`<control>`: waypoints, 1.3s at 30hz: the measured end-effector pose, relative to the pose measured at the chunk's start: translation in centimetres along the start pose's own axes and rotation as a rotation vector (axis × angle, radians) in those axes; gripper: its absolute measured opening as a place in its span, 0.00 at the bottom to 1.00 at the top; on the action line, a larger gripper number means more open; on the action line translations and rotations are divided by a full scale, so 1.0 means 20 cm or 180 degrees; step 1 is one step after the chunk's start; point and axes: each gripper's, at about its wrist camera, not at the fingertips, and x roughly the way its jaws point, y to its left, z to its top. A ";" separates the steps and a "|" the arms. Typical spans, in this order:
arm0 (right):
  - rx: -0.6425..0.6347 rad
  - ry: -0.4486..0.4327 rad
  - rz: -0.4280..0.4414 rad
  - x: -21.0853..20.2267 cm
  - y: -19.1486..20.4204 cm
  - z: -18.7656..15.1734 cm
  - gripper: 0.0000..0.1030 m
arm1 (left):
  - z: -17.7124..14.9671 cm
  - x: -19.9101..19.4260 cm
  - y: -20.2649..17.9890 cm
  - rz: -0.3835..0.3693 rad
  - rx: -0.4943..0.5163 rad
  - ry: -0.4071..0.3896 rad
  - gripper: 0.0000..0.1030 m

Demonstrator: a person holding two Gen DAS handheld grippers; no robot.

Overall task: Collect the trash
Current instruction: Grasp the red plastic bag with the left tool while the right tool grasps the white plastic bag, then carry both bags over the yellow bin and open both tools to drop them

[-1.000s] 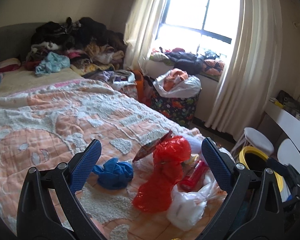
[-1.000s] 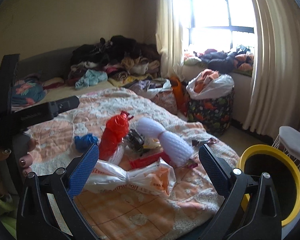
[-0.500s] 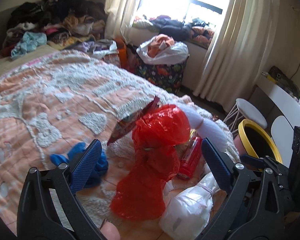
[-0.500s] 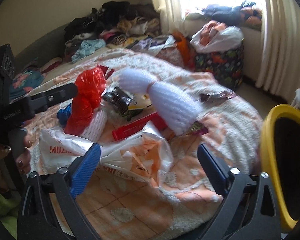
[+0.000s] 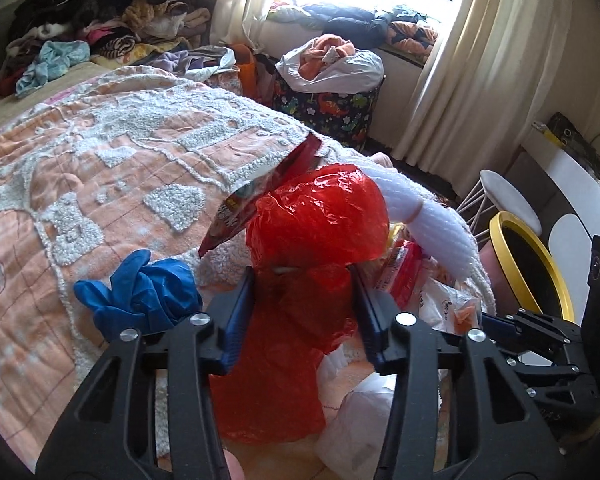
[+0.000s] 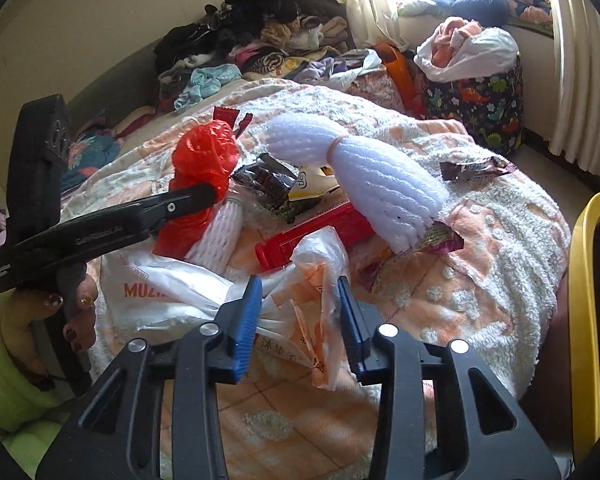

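Trash lies in a heap on the orange and white bedspread (image 5: 112,184). My left gripper (image 5: 302,280) has its jaws partly closed around the narrow middle of a red plastic bag (image 5: 320,220), which also shows in the right wrist view (image 6: 204,156). My right gripper (image 6: 298,296) has its jaws partly closed around the knotted end of a white and orange plastic bag (image 6: 312,264). Blue gloves (image 5: 140,292) lie left of the red bag. White foam netting (image 6: 364,176), a red flat box (image 6: 312,232) and snack wrappers (image 6: 276,184) lie in the heap.
A yellow-rimmed bin (image 5: 528,264) stands off the bed's right corner, also in the right wrist view (image 6: 584,300). A white stool (image 5: 504,200), a dinosaur-print hamper (image 5: 328,108) and curtains (image 5: 480,72) stand by the window. Clothes (image 5: 100,28) are piled at the bed's head.
Both grippers have moved down and forward onto the heap and their jaws have narrowed: the left around the red bag, the right around the white and orange bag.
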 end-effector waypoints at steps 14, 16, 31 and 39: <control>0.0168 -0.0432 -0.0064 -0.26 -0.09 -0.01 0.08 | 0.14 -0.22 -0.12 -0.0147 -0.0023 -0.0401 0.34; 0.0204 -0.0529 -0.0081 -0.31 -0.11 0.00 0.08 | 0.16 -0.24 -0.15 -0.0159 -0.0009 -0.0430 0.34; 0.0502 -0.1121 -0.0245 -0.70 -0.34 0.08 0.07 | 0.28 -0.30 -0.42 -0.0315 0.0046 -0.0583 0.34; 0.0728 -0.1327 -0.0448 -0.85 -0.54 0.05 0.07 | 0.32 -0.25 -0.60 -0.0424 0.0162 -0.0583 0.34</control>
